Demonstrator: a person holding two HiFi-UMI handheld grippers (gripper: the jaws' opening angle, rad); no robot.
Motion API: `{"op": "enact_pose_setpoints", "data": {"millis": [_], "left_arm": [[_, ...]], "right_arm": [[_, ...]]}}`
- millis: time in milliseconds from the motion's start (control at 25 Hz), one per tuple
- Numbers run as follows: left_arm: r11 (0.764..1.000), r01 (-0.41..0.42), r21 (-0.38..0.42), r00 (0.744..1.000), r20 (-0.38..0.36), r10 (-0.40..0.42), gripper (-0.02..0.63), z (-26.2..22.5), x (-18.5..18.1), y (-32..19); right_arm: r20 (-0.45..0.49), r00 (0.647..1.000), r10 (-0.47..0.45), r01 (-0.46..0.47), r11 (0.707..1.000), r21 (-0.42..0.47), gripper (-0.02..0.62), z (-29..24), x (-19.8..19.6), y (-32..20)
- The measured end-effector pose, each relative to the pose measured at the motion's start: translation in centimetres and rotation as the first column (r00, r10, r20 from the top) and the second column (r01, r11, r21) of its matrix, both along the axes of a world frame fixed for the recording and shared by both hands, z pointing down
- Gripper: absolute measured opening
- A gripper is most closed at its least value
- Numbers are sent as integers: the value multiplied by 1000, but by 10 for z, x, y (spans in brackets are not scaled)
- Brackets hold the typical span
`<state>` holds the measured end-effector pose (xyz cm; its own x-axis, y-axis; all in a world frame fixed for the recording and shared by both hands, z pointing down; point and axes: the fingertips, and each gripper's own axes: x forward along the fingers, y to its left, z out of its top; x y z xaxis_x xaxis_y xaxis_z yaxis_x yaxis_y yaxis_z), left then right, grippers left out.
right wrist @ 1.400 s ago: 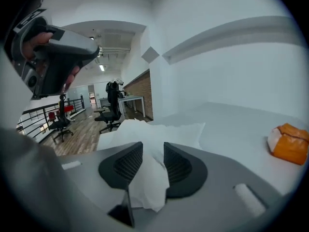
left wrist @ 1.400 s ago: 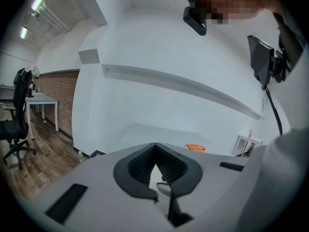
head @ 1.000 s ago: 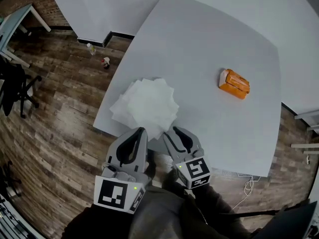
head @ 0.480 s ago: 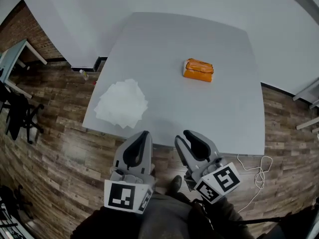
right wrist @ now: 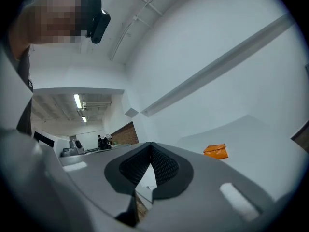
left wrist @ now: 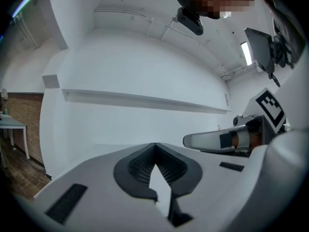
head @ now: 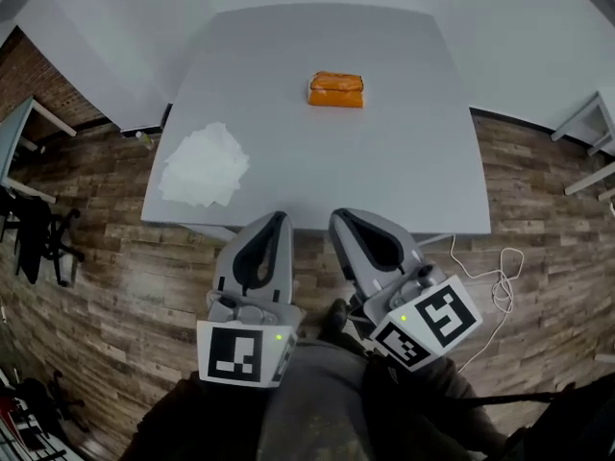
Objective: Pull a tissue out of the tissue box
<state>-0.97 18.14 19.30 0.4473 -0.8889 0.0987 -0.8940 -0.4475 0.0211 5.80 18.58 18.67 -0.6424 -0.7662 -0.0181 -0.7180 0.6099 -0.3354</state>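
White table [head: 404,171] on wood-plank floor [head: 96,286], white walls, brick strip [head: 24,75] far left. The orange tissue pack [head: 336,89] sits toward the table's far side. A pile of loose tissues [head: 204,165] lies near its front-left corner. Left gripper [head: 275,221]: jaws together, empty. Right gripper [head: 340,219]: jaws have just been closing, tips now meet, nothing between. Vs a second ago: both grippers are back off the table edge, over the floor; the pile was right at their tips, now well apart. Pack's opening too small to read. Left gripper view: its own body hides the table.
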Motion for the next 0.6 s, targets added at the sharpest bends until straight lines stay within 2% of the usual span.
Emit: {"op": "enact_pose_setpoints", "data": {"millis": [120, 360, 600], "left_arm": [[998, -20, 59, 1000, -15, 21, 0, -13, 1, -1], [993, -90, 72, 995, -42, 93, 0, -19, 5, 6], [989, -120, 84, 989, -72, 126, 0, -22, 3, 8]], "right_arm": [[-11, 1000, 18, -17, 999, 35, 3, -12, -5, 6], [-69, 996, 51, -44, 995, 87, 2, -27, -14, 21], [-101, 992, 76, -66, 993, 101, 2, -34, -19, 24]]}}
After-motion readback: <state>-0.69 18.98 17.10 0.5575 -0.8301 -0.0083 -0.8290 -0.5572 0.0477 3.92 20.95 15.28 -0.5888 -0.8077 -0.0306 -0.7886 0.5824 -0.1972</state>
